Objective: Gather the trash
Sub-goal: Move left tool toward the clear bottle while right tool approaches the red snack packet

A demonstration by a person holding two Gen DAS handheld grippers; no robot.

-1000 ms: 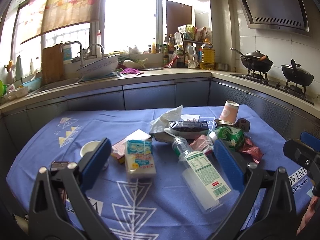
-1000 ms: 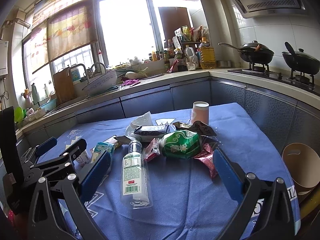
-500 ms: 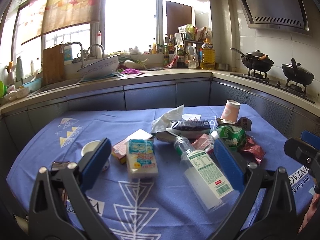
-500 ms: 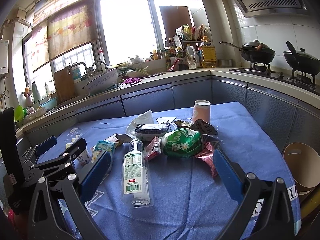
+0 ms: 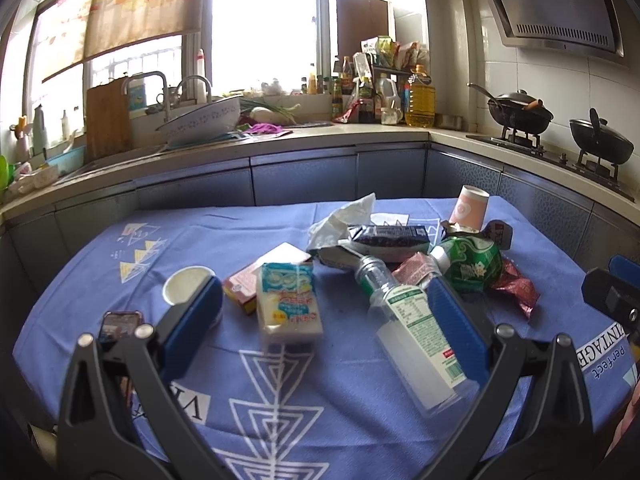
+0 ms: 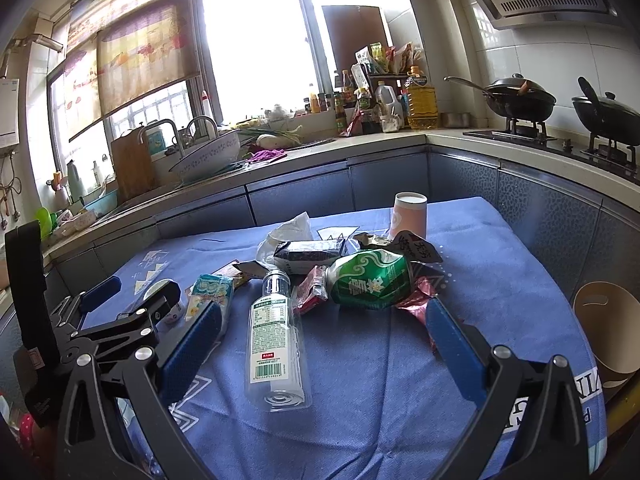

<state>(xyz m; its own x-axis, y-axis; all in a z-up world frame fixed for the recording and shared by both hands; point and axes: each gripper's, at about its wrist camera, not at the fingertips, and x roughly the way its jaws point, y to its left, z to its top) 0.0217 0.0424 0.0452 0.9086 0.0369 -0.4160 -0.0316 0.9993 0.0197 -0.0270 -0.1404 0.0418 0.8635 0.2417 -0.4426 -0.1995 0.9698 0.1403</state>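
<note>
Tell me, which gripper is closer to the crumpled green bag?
Right. The right gripper hovers open just in front of the green bag; the left gripper is open farther left, facing the tissue pack.

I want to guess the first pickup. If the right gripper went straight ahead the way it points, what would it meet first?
Probably the clear plastic bottle, lying on the blue tablecloth between the open fingers of the right gripper. The green bag lies farther on. Depth is uncertain.

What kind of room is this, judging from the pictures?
Most likely a home kitchen: a gas stove with black woks under a range hood, a sink with faucets by the window, and a cooking oil bottle on the counter.
</note>
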